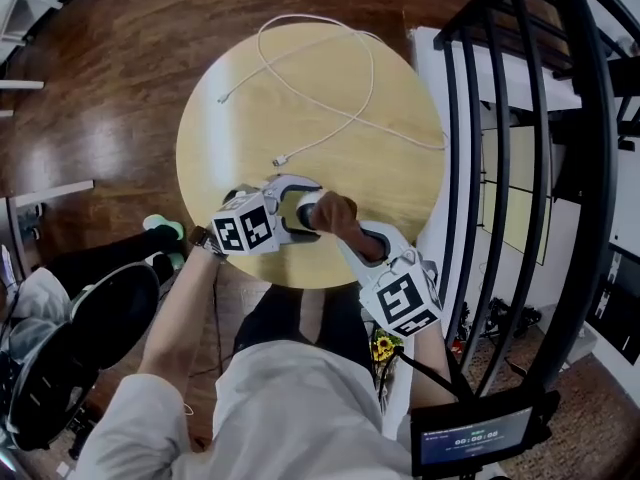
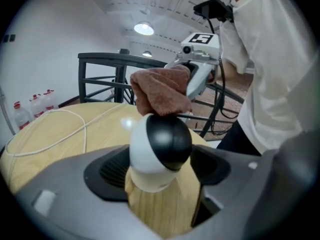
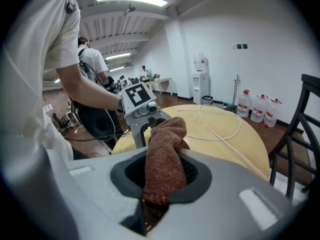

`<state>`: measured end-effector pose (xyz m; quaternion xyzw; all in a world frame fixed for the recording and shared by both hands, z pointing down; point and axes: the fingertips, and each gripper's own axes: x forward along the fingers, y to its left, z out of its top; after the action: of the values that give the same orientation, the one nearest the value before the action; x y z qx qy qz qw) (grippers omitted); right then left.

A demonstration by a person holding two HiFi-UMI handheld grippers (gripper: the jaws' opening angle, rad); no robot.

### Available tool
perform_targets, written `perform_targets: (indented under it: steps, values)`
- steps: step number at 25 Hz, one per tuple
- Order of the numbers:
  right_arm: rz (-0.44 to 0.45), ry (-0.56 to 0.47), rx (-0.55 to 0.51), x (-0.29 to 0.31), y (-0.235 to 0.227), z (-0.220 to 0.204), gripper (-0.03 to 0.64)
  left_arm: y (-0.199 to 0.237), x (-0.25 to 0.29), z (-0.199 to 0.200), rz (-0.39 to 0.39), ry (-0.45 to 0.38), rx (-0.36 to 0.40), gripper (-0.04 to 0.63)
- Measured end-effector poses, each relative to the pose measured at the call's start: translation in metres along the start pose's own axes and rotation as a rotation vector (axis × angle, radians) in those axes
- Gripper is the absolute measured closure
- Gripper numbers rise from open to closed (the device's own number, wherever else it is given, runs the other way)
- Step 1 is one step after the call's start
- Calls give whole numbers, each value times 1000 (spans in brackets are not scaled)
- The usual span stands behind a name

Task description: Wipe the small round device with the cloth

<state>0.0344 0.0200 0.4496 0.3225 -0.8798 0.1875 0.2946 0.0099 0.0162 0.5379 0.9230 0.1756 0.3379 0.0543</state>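
The small round device (image 1: pixel 305 211), white with a black face (image 2: pixel 160 146), stands near the front edge of the round wooden table (image 1: pixel 250 78). My left gripper (image 1: pixel 300 208) (image 2: pixel 162 176) is open. Its jaws stand either side of the device, with a slim gap on the right. A brown cloth (image 1: pixel 337 215) (image 2: pixel 160 91) lies bunched on top of the device. My right gripper (image 1: pixel 345 228) (image 3: pixel 162 184) is shut on the cloth (image 3: pixel 165 159) and comes in from the right. In the right gripper view the cloth hides the device.
A white cable (image 1: pixel 340 98) loops over the far half of the table. A black railing (image 1: pixel 520 168) runs close on the right and a black office chair (image 1: pixel 100 338) stands at lower left. Water bottles (image 3: pixel 260 109) line the far wall.
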Motion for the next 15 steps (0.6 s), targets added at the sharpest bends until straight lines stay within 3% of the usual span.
perform_targets:
  steps: [5, 10, 12, 15]
  values:
    - [-35, 63, -73, 18, 5, -8, 551, 4, 6, 1, 126, 3, -48, 222]
    - [-66, 64, 3, 24, -11, -11, 551, 10, 9, 4, 291, -15, -135, 218]
    - [-85, 68, 13, 26, -19, -14, 551, 13, 8, 4, 331, -37, -164, 242]
    - [-95, 62, 21, 31, -26, -16, 551, 14, 6, 2, 344, -26, -143, 262]
